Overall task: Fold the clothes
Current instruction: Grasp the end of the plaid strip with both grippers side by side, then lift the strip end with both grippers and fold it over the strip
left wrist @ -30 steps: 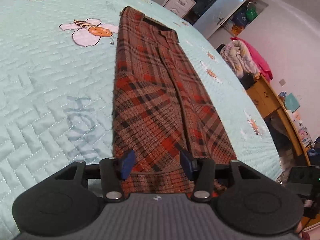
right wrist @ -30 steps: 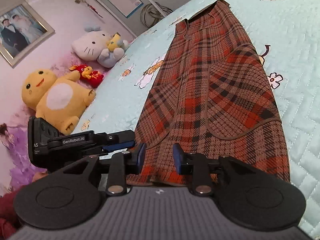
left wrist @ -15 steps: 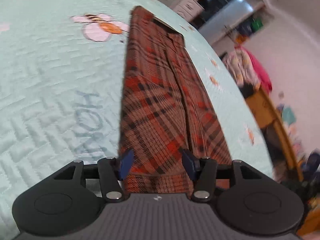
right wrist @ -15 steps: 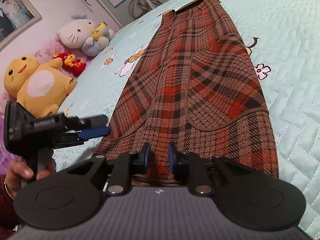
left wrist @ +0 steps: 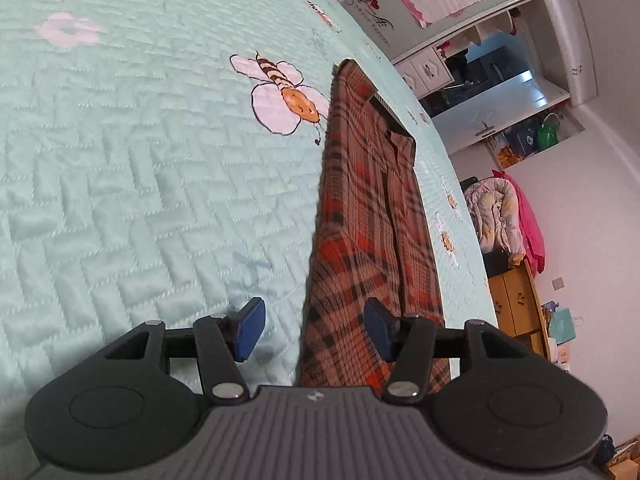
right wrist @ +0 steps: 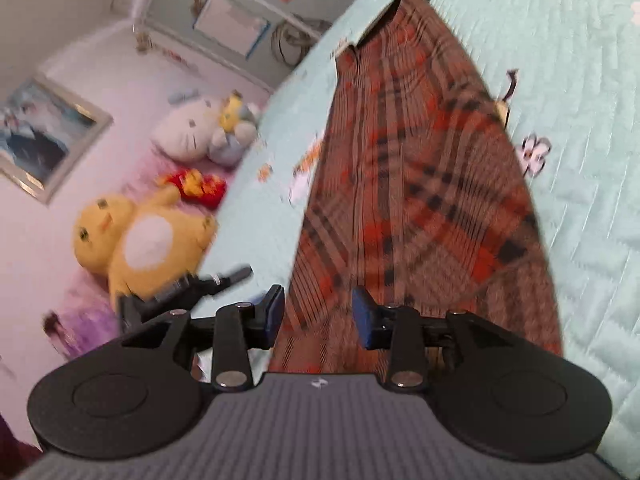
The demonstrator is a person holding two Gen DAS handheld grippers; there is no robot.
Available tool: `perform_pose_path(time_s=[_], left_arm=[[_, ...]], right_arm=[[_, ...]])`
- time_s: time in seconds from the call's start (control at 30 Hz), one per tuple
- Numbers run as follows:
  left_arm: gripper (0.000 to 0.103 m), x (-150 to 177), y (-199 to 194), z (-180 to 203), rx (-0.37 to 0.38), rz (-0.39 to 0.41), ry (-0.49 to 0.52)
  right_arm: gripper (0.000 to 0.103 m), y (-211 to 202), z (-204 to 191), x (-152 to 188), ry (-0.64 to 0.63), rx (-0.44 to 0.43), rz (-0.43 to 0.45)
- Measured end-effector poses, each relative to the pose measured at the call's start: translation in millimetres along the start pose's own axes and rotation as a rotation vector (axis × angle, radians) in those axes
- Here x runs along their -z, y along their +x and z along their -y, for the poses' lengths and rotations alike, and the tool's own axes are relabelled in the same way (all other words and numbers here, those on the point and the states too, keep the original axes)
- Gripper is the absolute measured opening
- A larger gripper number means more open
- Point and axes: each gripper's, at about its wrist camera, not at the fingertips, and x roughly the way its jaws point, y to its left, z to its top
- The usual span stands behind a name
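My left fingers (left wrist: 312,330) are spread astride the near edge of the plaid garment (left wrist: 372,216), which lies lengthwise on the bed (left wrist: 120,184). My right fingers (right wrist: 318,316), just reopened, grip nothing. Pinch both hem corners evenly, then lift.

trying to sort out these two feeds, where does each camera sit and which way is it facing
Left wrist: sits on the left gripper, looking along the plaid trousers on the mint bedspread toward a wardrobe; only its open blue fingers show.
Right wrist: sits on the right gripper, jaws just opened, looking along the trousers toward the plush toys; the left gripper shows at left, blurred.
Shared: trousers, bedspread.
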Motion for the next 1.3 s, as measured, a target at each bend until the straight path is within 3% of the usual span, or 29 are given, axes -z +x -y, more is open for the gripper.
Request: perform_pose_path(time_s=[0.1, 0.27, 0.5, 0.63, 0.77, 1.17, 1.3], left_arm=[[0.057, -24, 8, 4, 0.010, 0.015, -0.005], [0.058, -76, 35, 19, 0.012, 0.058, 0.020], [0.061, -162, 128, 33, -0.025, 0.077, 0.030], [0.061, -195, 181, 31, -0.044, 0.076, 0.011], [0.061, -220, 222, 36, -0.036, 0.097, 0.065], [0.063, -290, 309, 51, 0.040, 0.087, 0.102], [0.082, -294, 323, 67, 0.038, 0.085, 0.181]], right_arm=[[0.038, -6, 5, -19, 0.013, 0.011, 0.039], [0.040, 2, 22, -84, 0.029, 0.050, 0.108], [0.045, 64, 64, -195, 0.025, 0.133, 0.136], [0.045, 105, 102, -245, 0.088, 0.151, 0.153], [0.045, 148, 128, -280, 0.116, 0.169, 0.133], [0.045, 248, 156, -381, 0.119, 0.075, 0.113], [0.045, 270, 157, -402, 0.087, 0.046, 0.064]])
